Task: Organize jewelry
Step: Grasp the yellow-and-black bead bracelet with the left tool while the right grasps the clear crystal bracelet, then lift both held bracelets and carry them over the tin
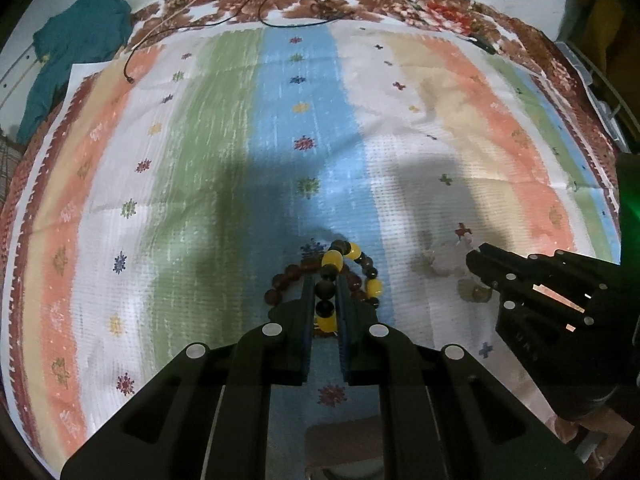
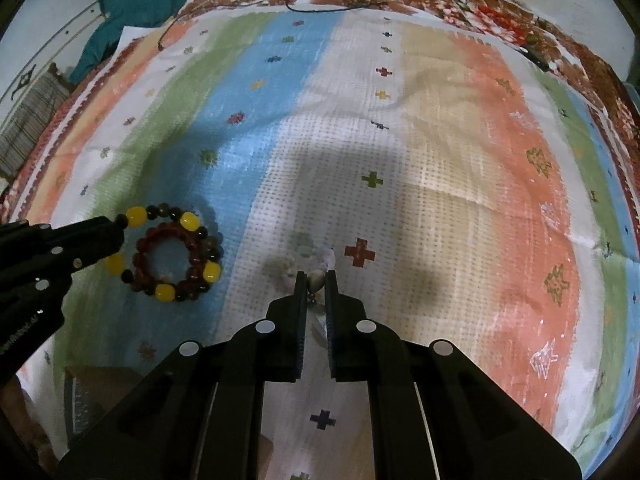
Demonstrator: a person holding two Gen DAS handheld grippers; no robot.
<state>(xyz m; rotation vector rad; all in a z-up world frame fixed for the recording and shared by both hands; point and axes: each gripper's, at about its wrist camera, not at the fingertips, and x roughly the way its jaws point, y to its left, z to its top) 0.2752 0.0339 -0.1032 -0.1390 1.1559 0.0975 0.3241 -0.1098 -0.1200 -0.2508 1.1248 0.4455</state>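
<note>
A home, most likely a bedroom. Shown by a wide bed-like surface dressed in a dark red and white floral-print sheet, with a thin woven cotton cloth striped in green, blue, white, beige and orange, scattered with small embroidered flower and cross motifs, spread flat on top. Also by a crumpled teal garment with a yellow trim lying beyond the far left corner, thin black cords trailing loose over the floral sheet at the far edge, and a grey striped fabric bundle at the left side. Dim, uneven indoor light, soft shadows on the cloth.
</note>
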